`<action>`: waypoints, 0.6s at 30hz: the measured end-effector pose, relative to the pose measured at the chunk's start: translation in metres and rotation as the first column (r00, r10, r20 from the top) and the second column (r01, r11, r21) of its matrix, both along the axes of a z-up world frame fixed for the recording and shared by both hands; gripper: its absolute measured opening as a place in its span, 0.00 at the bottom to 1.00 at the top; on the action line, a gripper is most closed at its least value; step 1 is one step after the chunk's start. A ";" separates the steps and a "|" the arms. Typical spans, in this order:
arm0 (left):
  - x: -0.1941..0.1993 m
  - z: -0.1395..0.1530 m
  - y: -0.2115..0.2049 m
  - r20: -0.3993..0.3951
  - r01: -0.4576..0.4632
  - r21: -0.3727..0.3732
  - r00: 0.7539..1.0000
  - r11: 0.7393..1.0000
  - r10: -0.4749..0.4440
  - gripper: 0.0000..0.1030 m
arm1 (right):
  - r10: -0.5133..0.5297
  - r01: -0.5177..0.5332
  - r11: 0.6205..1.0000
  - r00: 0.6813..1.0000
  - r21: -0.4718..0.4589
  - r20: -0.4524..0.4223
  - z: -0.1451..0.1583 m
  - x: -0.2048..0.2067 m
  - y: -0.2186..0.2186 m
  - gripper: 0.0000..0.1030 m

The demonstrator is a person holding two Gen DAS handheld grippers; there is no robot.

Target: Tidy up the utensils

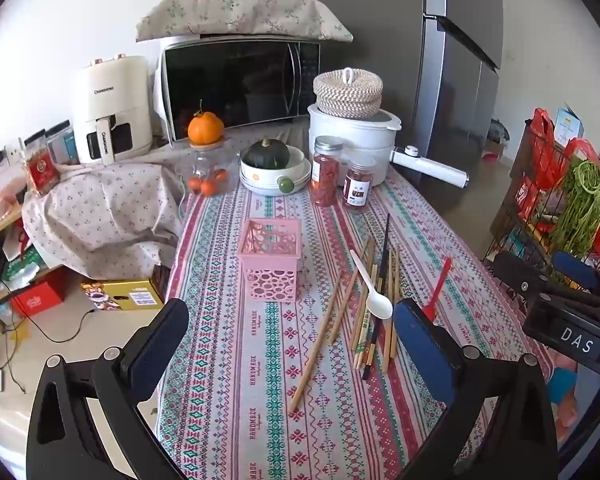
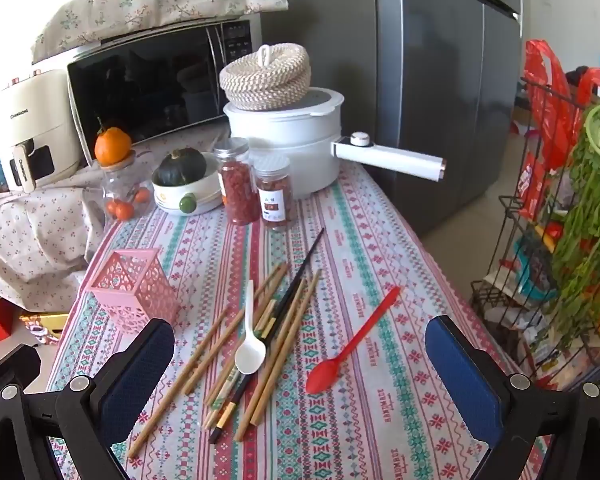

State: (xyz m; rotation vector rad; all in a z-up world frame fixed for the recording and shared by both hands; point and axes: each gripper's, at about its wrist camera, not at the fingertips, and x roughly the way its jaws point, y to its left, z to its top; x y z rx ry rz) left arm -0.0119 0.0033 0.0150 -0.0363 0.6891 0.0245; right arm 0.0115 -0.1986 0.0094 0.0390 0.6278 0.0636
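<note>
Red spoon lies between right claw's fingers.

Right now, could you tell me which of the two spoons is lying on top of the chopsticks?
The white spoon: its bowl and handle rest across the chopsticks. The red spoon lies apart on the cloth, touching none.

We are looking along the left gripper and the right gripper — both are showing black angular plastic fingers, blue textured pads and round silver screws. The right gripper's body is wearing a white "DAS" label — seen from the left wrist.
</note>
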 end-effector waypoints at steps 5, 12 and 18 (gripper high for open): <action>0.000 -0.001 -0.002 -0.005 0.003 0.000 1.000 1.000 -0.003 1.00 | 0.001 -0.001 1.000 1.000 0.004 -0.004 0.000 0.000 0.001 1.00; 0.000 -0.002 -0.002 -0.006 0.005 -0.003 1.000 1.000 -0.005 1.00 | 0.001 -0.001 1.000 1.000 0.002 -0.002 0.006 0.001 0.000 1.00; -0.001 -0.003 -0.004 -0.007 0.007 -0.001 1.000 1.000 -0.007 1.00 | 0.000 0.000 1.000 1.000 -0.001 -0.001 0.000 0.001 0.002 1.00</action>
